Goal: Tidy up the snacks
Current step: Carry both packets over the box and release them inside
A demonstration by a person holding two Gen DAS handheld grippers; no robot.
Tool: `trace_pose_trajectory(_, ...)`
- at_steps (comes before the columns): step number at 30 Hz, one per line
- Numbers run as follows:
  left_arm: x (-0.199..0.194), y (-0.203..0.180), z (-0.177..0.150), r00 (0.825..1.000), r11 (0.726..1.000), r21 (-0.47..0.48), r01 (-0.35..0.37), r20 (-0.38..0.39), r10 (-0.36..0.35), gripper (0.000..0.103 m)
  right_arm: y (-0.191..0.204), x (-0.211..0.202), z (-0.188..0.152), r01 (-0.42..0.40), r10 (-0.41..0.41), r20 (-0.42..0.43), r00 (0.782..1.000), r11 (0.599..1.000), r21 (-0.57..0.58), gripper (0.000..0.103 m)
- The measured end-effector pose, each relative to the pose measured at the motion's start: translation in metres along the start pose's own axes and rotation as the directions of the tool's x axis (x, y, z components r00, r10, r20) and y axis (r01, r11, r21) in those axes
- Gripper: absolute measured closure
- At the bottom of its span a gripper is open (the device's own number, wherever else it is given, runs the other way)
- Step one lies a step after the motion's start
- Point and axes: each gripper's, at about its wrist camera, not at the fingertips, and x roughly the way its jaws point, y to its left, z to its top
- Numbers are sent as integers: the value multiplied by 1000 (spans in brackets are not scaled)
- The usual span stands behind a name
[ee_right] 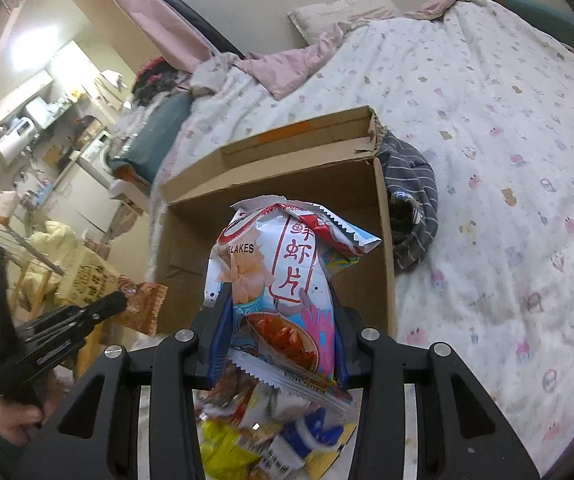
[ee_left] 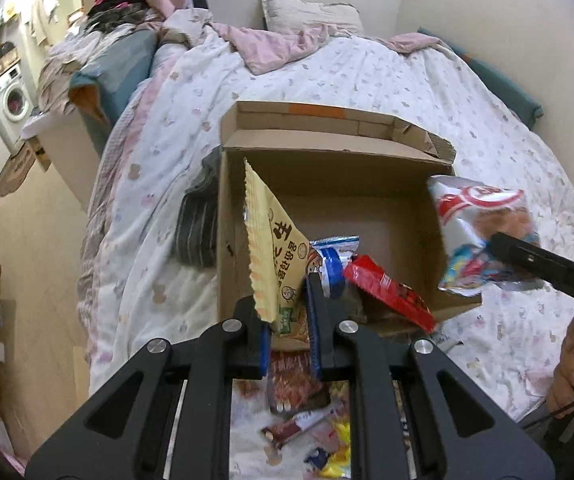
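Observation:
My left gripper (ee_left: 285,300) is shut on a tall yellow snack packet (ee_left: 271,232), held upright over the near left corner of an open cardboard box (ee_left: 327,144) on the bed. My right gripper (ee_right: 281,300) is shut on a white-and-red prawn cracker bag (ee_right: 283,264), which it holds in front of the box (ee_right: 287,152). In the left wrist view that bag (ee_left: 475,216) hangs over the box's right side from the right gripper (ee_left: 503,244). The left gripper (ee_right: 117,302) and its packet (ee_right: 143,308) show at the left of the right wrist view.
A blue-and-white packet (ee_left: 335,256) and a red packet (ee_left: 391,296) sit at the box's near edge. A pile of loose snacks (ee_right: 255,432) lies below the grippers. A grey striped cloth (ee_right: 411,200) lies against the box's side. A pillow (ee_left: 307,12) is at the bed's far end.

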Motion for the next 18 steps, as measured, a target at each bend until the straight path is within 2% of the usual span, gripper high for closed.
trace_pose_trajectory(3, 12, -3, 5, 1000, 1000, 8, 1, -2, -1, 91, -6, 13, 4, 25, -25, 1, 1000, 1000, -5, 60)
trace_pose_trajectory(6, 25, -4, 5, 1000, 1000, 21, -16, 13, 16, 91, -12, 22, 3, 25, -25, 3, 1000, 1000, 2, 60)
trace_pose_trajectory(10, 40, -2, 1, 1000, 1000, 19, -10, -8, 10, 91, -20, 30, 6, 15, -15, 4, 1000, 1000, 27, 60)
trace_pose_trajectory(18, 48, -2, 4, 1000, 1000, 3, -4, -7, 4, 91, -19, 48, 9, 32, -31, -24, 999, 999, 19, 59)
